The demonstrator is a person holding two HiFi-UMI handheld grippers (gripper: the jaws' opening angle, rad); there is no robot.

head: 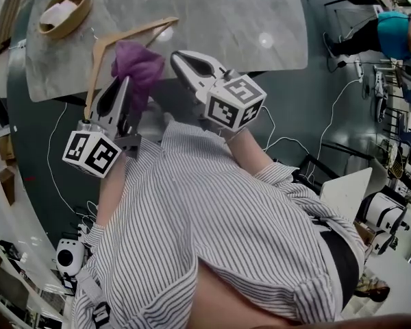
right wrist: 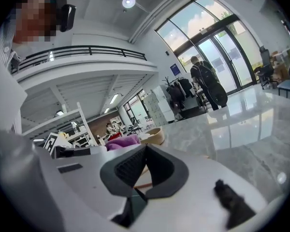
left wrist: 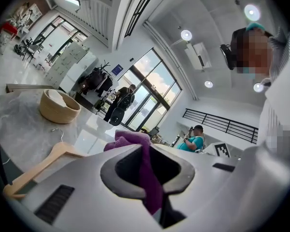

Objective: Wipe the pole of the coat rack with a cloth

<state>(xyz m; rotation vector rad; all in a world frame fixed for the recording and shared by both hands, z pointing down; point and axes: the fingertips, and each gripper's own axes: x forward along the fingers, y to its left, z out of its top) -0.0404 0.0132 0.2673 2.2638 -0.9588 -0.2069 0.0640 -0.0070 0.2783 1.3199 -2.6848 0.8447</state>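
Marble table [head: 226,19] ahead; left hand-held gripper [head: 125,84] pinches purple cloth [head: 138,67].

No legible words, brands or numbers. Only black-and-white square markers on the white cubes of left gripper [head: 125,86] and right gripper [head: 179,60]; small blue wall sign [left wrist: 117,70] by far windows, too tiny to read.

Soft purple cloth [head: 138,66], smooth pale wooden hanger [head: 92,67], glossy grey marbled tabletop [head: 246,19], matt wooden bowl [head: 88,4]
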